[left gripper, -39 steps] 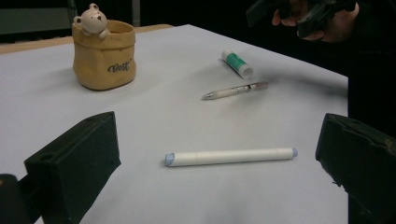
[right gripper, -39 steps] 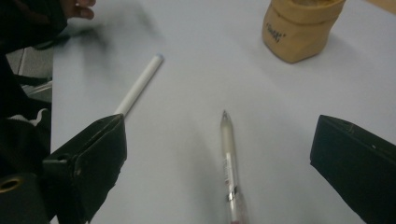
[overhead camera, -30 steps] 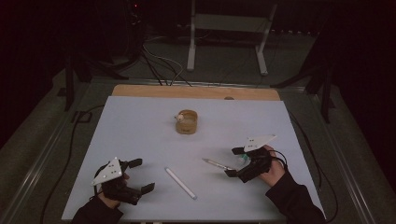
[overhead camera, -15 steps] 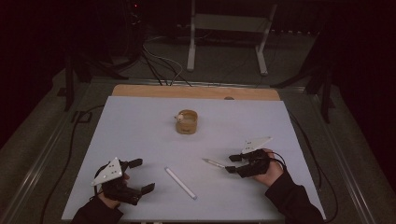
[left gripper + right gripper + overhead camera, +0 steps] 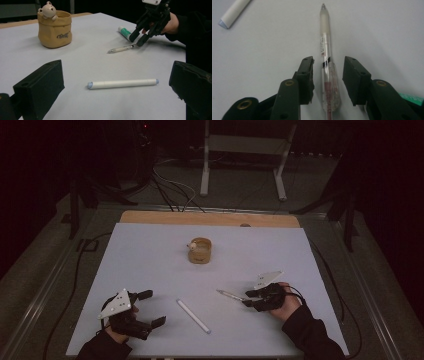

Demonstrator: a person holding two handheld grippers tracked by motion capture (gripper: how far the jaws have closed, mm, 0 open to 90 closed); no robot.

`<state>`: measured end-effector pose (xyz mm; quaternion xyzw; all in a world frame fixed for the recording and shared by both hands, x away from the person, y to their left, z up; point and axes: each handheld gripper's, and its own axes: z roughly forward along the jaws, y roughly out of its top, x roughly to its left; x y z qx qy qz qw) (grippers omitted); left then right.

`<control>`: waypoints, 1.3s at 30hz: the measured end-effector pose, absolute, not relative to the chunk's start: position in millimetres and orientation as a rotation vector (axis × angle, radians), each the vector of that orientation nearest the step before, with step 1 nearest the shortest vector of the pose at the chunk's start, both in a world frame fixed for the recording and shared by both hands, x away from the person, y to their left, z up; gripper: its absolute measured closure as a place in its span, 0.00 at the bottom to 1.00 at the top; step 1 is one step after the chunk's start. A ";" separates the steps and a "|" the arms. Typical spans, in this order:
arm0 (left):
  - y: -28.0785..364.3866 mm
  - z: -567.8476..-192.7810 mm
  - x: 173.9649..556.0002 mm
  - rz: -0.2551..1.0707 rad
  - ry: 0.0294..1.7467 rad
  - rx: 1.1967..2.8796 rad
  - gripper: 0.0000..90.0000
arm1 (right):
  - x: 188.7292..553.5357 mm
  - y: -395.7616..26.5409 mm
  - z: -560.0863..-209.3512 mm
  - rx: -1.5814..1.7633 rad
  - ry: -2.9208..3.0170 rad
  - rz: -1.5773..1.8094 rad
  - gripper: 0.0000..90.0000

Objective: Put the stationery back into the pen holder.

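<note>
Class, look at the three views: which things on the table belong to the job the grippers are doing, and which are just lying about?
In the job:
- clear pen, lying between the jaws of the right gripper, not yet pinched
- right gripper

Lying about:
- white marker
- tan bear pot
- green-and-white tube
- left gripper, open and holding nothing

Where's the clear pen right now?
In the high view the clear pen lies on the table's right half, its back end between the right gripper's open, just-closing jaws, with the white marker to its left.
</note>
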<state>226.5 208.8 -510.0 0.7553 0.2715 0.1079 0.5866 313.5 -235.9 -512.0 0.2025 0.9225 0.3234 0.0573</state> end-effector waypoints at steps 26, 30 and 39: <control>206.8 -510.4 227.1 0.251 0.635 1.778 0.00 | 308.9 -222.3 -513.7 0.666 2.819 0.781 0.86; 206.1 -510.5 227.5 0.248 0.638 1.779 0.00 | 306.0 -224.9 -510.6 0.696 2.781 0.883 0.86; 204.6 -510.7 229.3 0.233 0.648 1.782 0.00 | 302.7 -221.8 -509.3 0.784 2.761 1.019 0.86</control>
